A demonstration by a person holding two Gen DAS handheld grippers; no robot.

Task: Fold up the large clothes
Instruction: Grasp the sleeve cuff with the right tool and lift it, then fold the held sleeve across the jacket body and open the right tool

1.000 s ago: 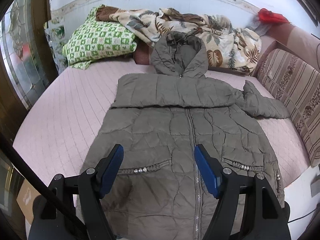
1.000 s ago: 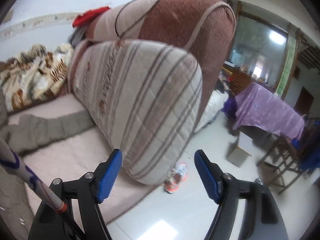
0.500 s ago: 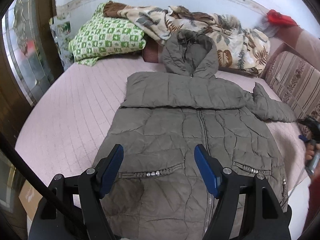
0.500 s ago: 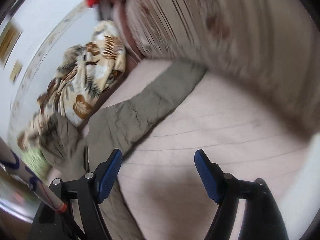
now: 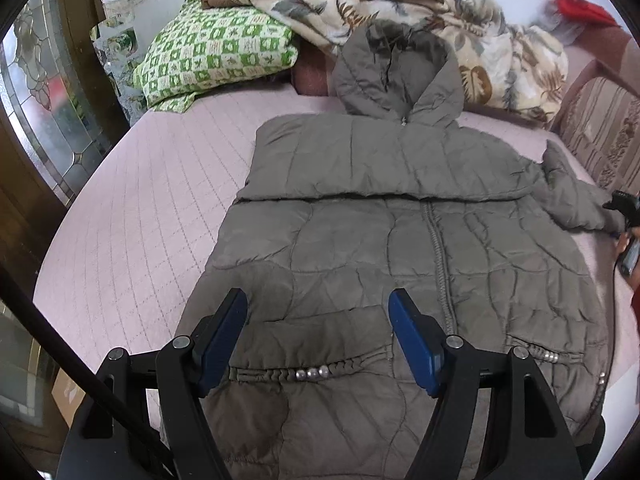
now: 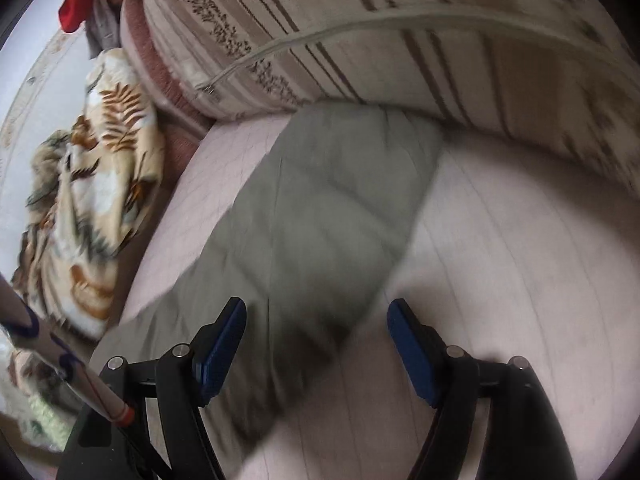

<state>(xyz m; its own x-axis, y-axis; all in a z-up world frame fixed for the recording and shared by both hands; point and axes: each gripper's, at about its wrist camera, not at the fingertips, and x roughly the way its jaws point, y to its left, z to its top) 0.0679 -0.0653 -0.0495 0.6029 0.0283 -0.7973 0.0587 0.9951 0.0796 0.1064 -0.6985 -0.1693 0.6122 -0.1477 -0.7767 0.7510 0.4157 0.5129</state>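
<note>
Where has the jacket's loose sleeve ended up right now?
In the left wrist view the sleeve lies at the jacket's right side on the pink bedcover, reaching toward the striped cushion.

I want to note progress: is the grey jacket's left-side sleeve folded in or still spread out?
Folded in. The sleeve lies across the chest of the jacket, below the hood.

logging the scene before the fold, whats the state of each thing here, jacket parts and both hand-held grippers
jacket: spread flat, front up, zipped
hood: lying flat above the collar
one sleeve: folded across the chest
other sleeve: stretched out beside the striped cushion
left hand-held gripper: open over the jacket's pocket, gripping nothing
right hand-held gripper: open over the outstretched sleeve, jaws just closing slightly
</note>
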